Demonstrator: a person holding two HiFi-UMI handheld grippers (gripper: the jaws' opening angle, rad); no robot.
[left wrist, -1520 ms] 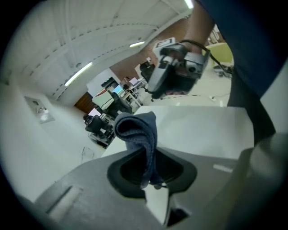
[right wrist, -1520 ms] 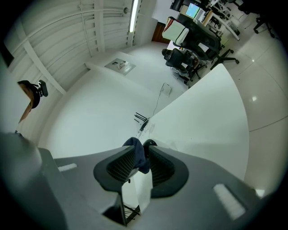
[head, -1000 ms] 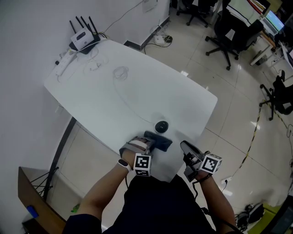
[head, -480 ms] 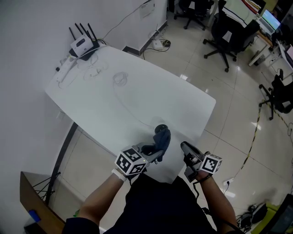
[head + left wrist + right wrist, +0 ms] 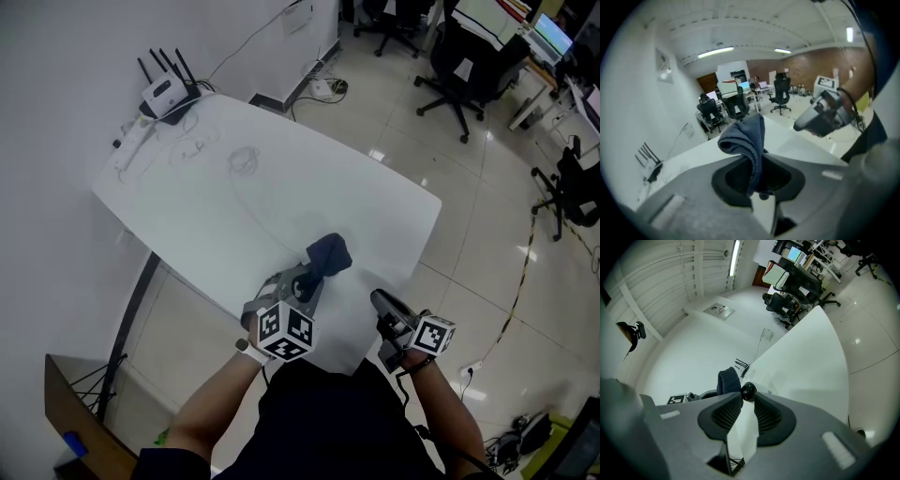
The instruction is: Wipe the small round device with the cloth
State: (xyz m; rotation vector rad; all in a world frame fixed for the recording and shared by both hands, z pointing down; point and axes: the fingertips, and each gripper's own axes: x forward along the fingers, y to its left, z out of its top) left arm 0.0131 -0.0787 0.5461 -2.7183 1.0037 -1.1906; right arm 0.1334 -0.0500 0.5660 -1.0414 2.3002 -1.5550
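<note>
1. A white office table (image 5: 281,187) fills the scene, and the work is gathered at its near edge, in front of the person.
2. The left gripper (image 5: 302,284) hangs above that edge with its jaws clamped on the cloth, holding it clear of the tabletop.
3. The right gripper (image 5: 378,300) sits low at the same edge. Its jaws are parted, with only bare tabletop between them.
4. The dark blue cloth (image 5: 330,253) bunches into a fold beyond the left jaws and hides the device from the head view. The step in hand looks like bringing it down to wipe. This is probably best done by lowering the loose fold, not the hard jaw tips, onto the device.
5. The small round black device (image 5: 748,391) rests on the table just past the right gripper's tips, below the cloth. It will likely skid under a sideways wipe, so short, light strokes seem wise, or the right jaws could steady it.
</note>
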